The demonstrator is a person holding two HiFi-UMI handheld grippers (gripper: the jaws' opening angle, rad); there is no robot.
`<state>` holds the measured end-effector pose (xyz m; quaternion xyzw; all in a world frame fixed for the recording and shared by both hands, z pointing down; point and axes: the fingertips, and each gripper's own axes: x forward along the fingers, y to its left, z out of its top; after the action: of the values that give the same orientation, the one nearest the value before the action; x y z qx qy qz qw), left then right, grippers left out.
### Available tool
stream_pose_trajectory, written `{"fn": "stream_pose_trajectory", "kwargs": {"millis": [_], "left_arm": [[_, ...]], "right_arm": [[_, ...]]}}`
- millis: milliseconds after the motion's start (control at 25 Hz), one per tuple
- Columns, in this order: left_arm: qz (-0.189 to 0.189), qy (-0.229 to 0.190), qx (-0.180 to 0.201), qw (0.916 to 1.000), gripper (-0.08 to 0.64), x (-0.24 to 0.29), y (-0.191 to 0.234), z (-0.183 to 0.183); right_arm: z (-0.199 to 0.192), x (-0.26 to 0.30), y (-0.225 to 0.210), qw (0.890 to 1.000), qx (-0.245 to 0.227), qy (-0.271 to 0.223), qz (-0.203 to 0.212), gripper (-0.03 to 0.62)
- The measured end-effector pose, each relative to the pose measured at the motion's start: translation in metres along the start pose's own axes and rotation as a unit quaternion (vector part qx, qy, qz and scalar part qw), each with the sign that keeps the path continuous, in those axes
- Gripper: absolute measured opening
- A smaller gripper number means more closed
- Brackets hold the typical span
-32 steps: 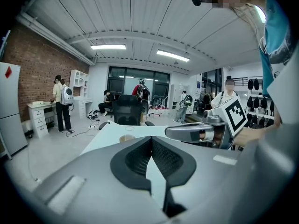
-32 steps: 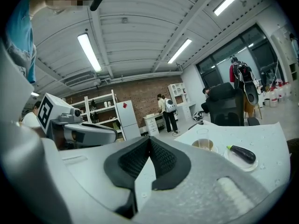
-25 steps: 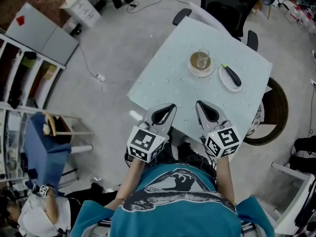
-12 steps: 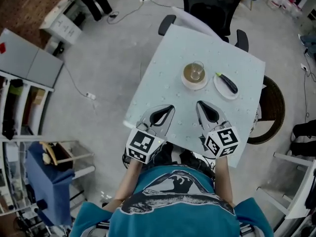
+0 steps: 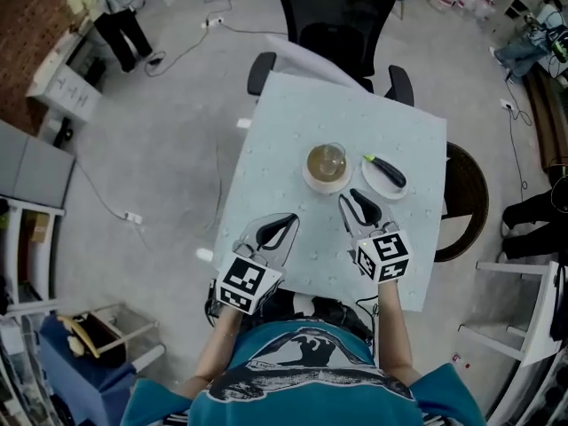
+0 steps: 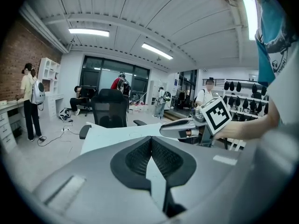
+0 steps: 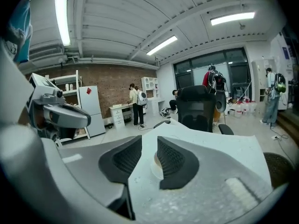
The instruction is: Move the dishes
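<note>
— Two dishes to shift; where do they sit?

— Both on the pale worktop [image 5: 266, 140]. A round plate [image 5: 312, 181] lies under the glass [image 5: 327, 158]. A white plate [image 5: 376, 185] carrying a dark aubergine [image 5: 388, 172] lies just right of the glass in the head view.

— How will they handle?

— Stiff, smooth and breakable, I'd judge. The glass stands loose and could slide or tip, so pinch its plate by the rim nearest the person and keep it level. The aubergine may roll.

— And the claws?

— The right claw [image 5: 349, 198] is just short of the glass. Its jaws have just been opening to a narrow gap, with nothing between them. The left claw [image 5: 286, 223] is farther from the glass, jaws together, empty.

— Any writing?

— No brand or label is legible on the dishes. Each claw's cube [image 5: 382, 256] shows only square markers.
</note>
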<state>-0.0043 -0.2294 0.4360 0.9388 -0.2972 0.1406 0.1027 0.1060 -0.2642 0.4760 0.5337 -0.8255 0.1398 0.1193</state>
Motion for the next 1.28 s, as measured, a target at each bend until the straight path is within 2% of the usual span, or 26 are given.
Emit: {"fn": "stream_pose_trajectory", "kwargs": {"millis": [360, 520, 760, 840, 1040, 1280], "left_arm": [[-0.051, 0.002, 0.008, 0.9987, 0.012, 0.006, 0.02, -0.007], [-0.058, 0.0, 0.009, 0.9983, 0.012, 0.002, 0.029, -0.006], [-0.052, 0.0, -0.001, 0.9986, 0.012, -0.012, 0.045, -0.013], [-0.049, 0.0, -0.003, 0.9988, 0.012, -0.017, 0.05, -0.016], [-0.043, 0.001, -0.007, 0.999, 0.012, -0.024, 0.061, -0.017], [-0.047, 0.0, -0.008, 0.9988, 0.012, -0.024, 0.062, -0.011]], "right_arm": [[-0.025, 0.074, -0.044, 0.996, 0.001, 0.072, -0.052, 0.279], [-0.04, 0.11, -0.057, 0.992, 0.0, 0.113, -0.064, 0.343], [-0.061, 0.148, -0.079, 0.985, 0.039, 0.138, -0.095, 0.344], [-0.065, 0.152, -0.081, 0.985, 0.041, 0.138, -0.096, 0.286], [-0.064, 0.152, -0.079, 0.986, 0.037, 0.129, -0.103, 0.275], [-0.048, 0.14, -0.069, 0.989, 0.001, 0.11, -0.102, 0.273]]}}
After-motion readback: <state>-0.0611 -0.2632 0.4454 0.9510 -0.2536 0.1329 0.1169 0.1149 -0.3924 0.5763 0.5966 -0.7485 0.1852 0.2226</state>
